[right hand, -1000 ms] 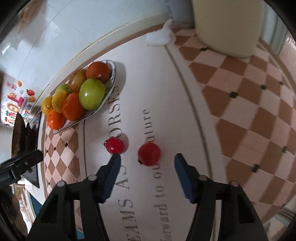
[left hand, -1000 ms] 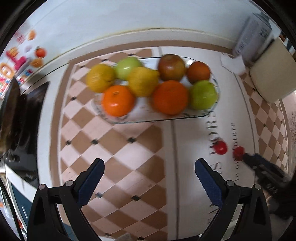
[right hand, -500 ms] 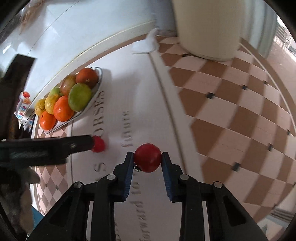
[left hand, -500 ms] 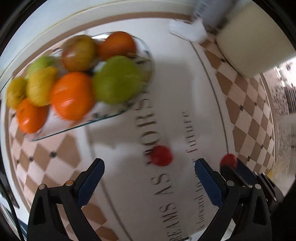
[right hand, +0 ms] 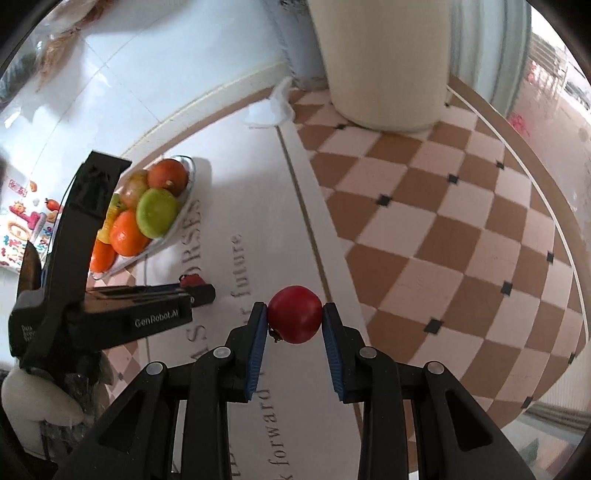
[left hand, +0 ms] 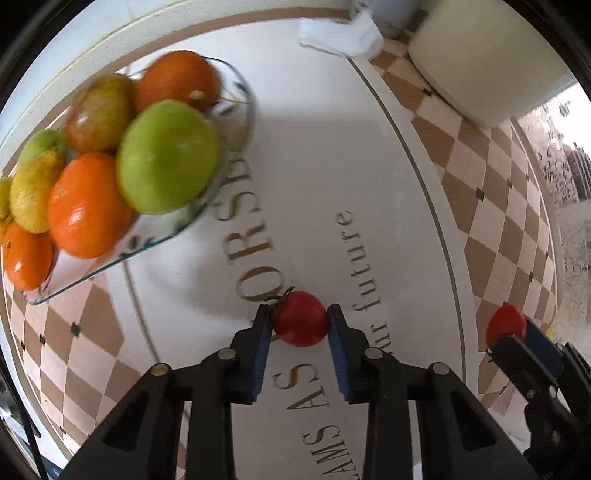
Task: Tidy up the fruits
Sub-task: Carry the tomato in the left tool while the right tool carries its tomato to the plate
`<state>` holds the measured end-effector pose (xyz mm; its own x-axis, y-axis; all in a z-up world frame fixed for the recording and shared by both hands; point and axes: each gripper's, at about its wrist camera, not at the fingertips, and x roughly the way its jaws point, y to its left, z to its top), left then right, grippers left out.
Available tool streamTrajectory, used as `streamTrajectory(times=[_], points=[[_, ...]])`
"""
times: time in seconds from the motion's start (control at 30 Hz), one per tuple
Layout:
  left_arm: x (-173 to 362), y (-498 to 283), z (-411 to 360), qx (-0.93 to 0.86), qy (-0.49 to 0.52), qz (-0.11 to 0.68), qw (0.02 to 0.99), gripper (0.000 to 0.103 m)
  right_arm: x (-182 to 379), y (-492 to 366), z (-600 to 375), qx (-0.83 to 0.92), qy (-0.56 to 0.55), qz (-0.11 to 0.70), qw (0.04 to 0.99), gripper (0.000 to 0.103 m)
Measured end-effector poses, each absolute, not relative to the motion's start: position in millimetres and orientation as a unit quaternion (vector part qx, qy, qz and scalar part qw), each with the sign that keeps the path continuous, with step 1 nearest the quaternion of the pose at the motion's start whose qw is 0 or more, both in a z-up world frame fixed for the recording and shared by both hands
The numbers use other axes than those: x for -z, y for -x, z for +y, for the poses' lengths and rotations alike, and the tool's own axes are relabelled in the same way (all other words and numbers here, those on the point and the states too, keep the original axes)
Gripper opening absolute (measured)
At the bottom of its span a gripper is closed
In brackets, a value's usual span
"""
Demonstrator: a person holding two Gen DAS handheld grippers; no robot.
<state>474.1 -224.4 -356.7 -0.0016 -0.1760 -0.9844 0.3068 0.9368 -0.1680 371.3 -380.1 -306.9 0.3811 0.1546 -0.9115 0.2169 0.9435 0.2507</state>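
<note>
Gripping one small red fruit apiece, your two tools sit low over the printed tablecloth [left hand: 325, 155]. Your left gripper [left hand: 300, 325] reaches forward toward 12 o'clock, its blue pads pressed to both flanks of the left tomato [left hand: 301, 318], which rests on or just above the cloth among the gold lettering. That tomato is nearly round, with no clear long axis; its dark stem tuft points toward 11 o'clock. Your right gripper [right hand: 294, 316] also aims at 12 o'clock and is clamped on the right tomato [right hand: 294, 314], whose stem end faces 7 o'clock, down toward the left pad. Whether this one touches the cloth cannot be told.

In the left wrist view the right gripper enters from 4 o'clock with its tomato at the tip; in the right wrist view the left tool lies across at 9 o'clock.

At 10 o'clock from your left gripper, well apart, the glass dish [left hand: 236, 122] holds a heap of fruit: a green apple [left hand: 168, 162] nearest, oranges [left hand: 86, 206], a reddish apple [left hand: 99, 110] and yellow lemons [left hand: 31, 195]. A crumpled tissue [left hand: 340, 35] and a cream container [left hand: 487, 59] lie at 1 o'clock.
</note>
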Motion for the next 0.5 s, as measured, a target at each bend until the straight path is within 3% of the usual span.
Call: streamTrajectory(times=[0.33, 0.5], points=[[289.8, -491.7, -105.8, 0.105, 0.086, 0.660, 0.739, 0.028, 292.7, -419.1, -313.2, -0.086, -0.152, 0.544, 0.821, 0.033], [283.8, -508.2, -52.6, 0.060, 0.143, 0.656, 0.739, 0.028, 308.6, -453.2, -251.1, -0.163, -0.159, 0.548, 0.805, 0.033]])
